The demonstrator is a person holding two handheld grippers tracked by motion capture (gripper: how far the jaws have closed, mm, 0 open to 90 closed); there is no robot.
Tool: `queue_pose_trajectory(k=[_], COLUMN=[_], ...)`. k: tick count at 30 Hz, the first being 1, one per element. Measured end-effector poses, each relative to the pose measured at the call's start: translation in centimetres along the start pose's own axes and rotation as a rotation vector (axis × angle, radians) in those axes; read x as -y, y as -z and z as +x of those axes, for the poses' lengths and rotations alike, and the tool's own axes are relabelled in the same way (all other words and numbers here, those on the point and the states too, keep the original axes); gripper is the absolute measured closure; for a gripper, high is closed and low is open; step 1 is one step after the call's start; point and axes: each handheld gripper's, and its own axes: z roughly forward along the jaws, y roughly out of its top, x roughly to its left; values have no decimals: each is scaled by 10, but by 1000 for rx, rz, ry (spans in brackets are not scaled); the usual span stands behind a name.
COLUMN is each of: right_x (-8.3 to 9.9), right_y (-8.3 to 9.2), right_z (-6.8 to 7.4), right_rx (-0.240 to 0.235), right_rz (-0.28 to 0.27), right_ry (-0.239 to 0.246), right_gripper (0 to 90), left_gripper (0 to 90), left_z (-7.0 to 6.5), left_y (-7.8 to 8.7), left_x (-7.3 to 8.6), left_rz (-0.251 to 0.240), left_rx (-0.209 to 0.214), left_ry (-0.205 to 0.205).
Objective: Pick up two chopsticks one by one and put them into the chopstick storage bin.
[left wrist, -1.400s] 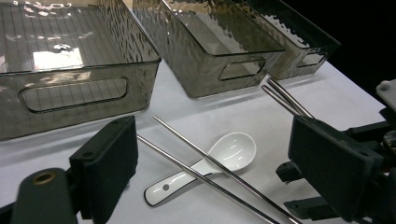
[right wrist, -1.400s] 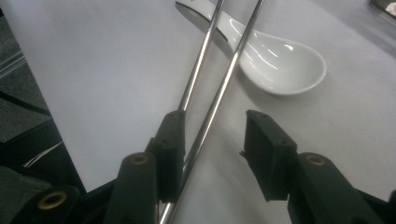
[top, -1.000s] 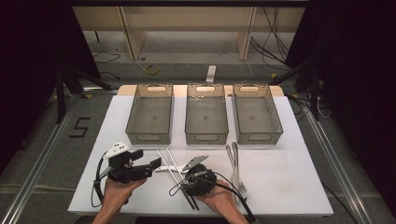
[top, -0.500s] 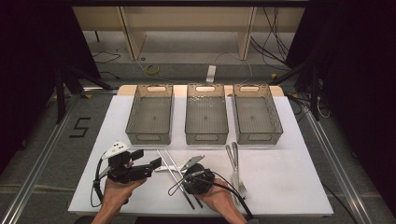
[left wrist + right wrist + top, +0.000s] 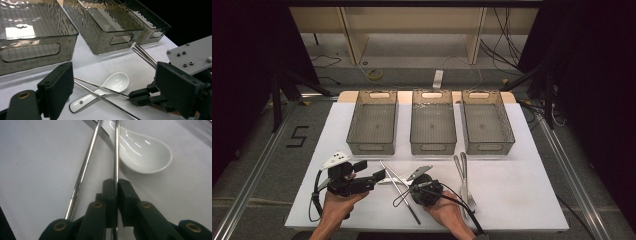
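The right gripper (image 5: 115, 185) has just closed on one metal chopstick (image 5: 116, 157) (white spoon (image 5: 145, 152) at two o'clock); the left gripper (image 5: 112, 87) gapes wide.

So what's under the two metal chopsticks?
A white spoon lies under both chopsticks, which cross its handle. The table is beneath. The strip of handle right under them is covered.

The left gripper (image 5: 381, 174) rests low with its black jaws apart. The right gripper (image 5: 115, 185) has just closed its jaws together, gripping.
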Motion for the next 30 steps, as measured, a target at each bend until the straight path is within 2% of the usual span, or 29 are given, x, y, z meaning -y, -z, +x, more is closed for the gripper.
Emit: queue_pose_trajectory(k=[5,10,14,16,17,19,20,21,22,24,25,26,27,29,30], right_x=[0,0,-3,-5,-5,-7,-7,-7,-7,-7,-7,-7,-7,-7,-6], right_y=[0,2,12,20,20,31,35,35,42,49,53,53,58,63,65], right_z=[-1,0,-4,-6,-6,-7,-8,-8,-9,-9,-9,-9,-9,-7,-6], right_rx=[-1,14,13,15,15,16,13,13,1,-5,-7,-7,-18,-20,-25], right_rz=[0,-6,-24,-36,-36,-48,-56,-56,-66,-65,-62,-62,-59,-39,-36], right_ry=[-12,8,22,42,42,71,77,77,102,124,134,134,171,202,226], right_gripper=[855,861,862,863,863,864,863,863,864,863,863,863,863,863,863], left_gripper=[151,152,152,155,155,155,155,155,157,156,156,156,156,156,156], left_z=[1,0,0,-1,-1,-5,-5,-7,-9,-13,-19,-19,-22,-28,-35], left_y=[0,-1,0,-2,-2,-5,-5,-7,-8,-12,-18,-18,-21,-25,-27], left_x=[0,0,-1,-1,-1,0,0,0,1,2,4,4,4,5,5], left_rz=[5,4,4,30,30,64,64,74,89,129,168,168,191,202,207], left_rx=[5,11,11,31,31,29,29,40,44,52,47,47,53,23,38], left_ry=[-2,-8,-31,-63,-63,-125,-125,-149,-183,-260,-343,-343,-378,-465,-519])
